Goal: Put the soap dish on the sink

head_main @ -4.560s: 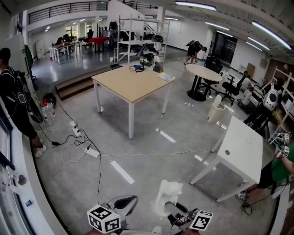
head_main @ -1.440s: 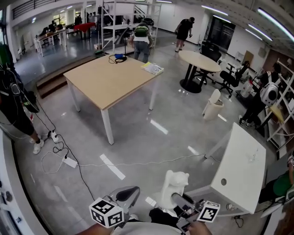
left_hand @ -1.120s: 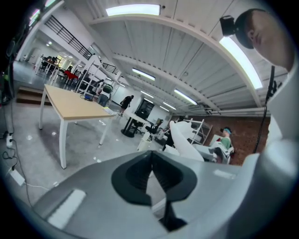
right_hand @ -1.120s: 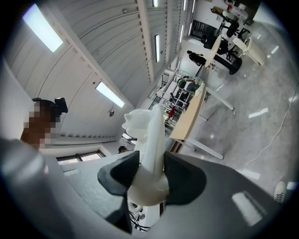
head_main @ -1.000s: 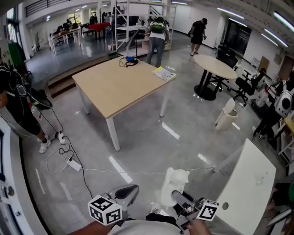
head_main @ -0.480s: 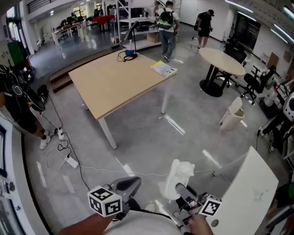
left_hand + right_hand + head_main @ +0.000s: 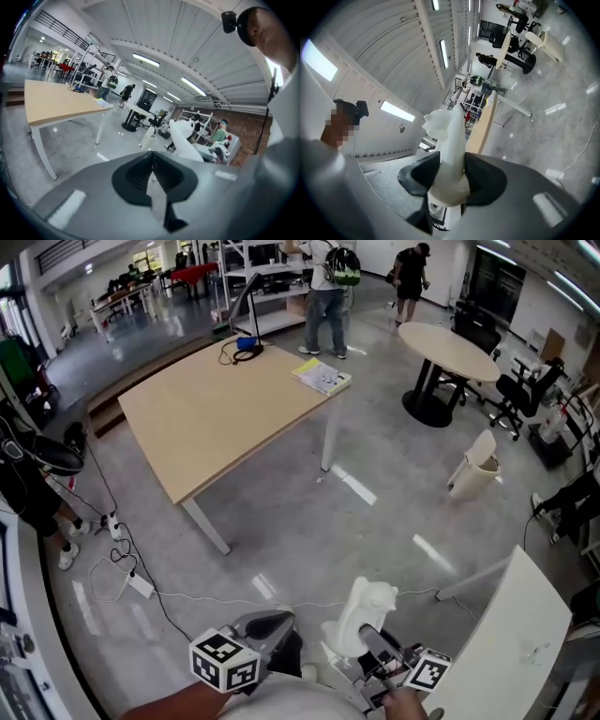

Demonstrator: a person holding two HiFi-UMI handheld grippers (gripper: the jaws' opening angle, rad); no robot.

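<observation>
The soap dish [image 7: 362, 616] is a white moulded piece, standing upright low in the head view over the grey floor. My right gripper [image 7: 377, 651] is shut on its lower end. In the right gripper view the dish [image 7: 451, 136] rises from between the dark pads [image 7: 483, 177], which press on both its sides. My left gripper [image 7: 269, 624] hangs beside it on the left, apart from it. In the left gripper view its pads [image 7: 164, 174] meet with nothing between them, and the dish [image 7: 184, 142] shows beyond them. No sink is in view.
A wooden table [image 7: 217, 404] stands ahead on the left, a round table [image 7: 456, 341] at the back right, a white table [image 7: 514, 641] close on the right. A white bin [image 7: 474, 468] and floor cables [image 7: 131, 570] lie around. People [image 7: 328, 277] stand at the back.
The whole view has moved forward across the floor: the wooden table has slid left and the white table has come closer. Both grippers stay low in the view, with the dish still held.
</observation>
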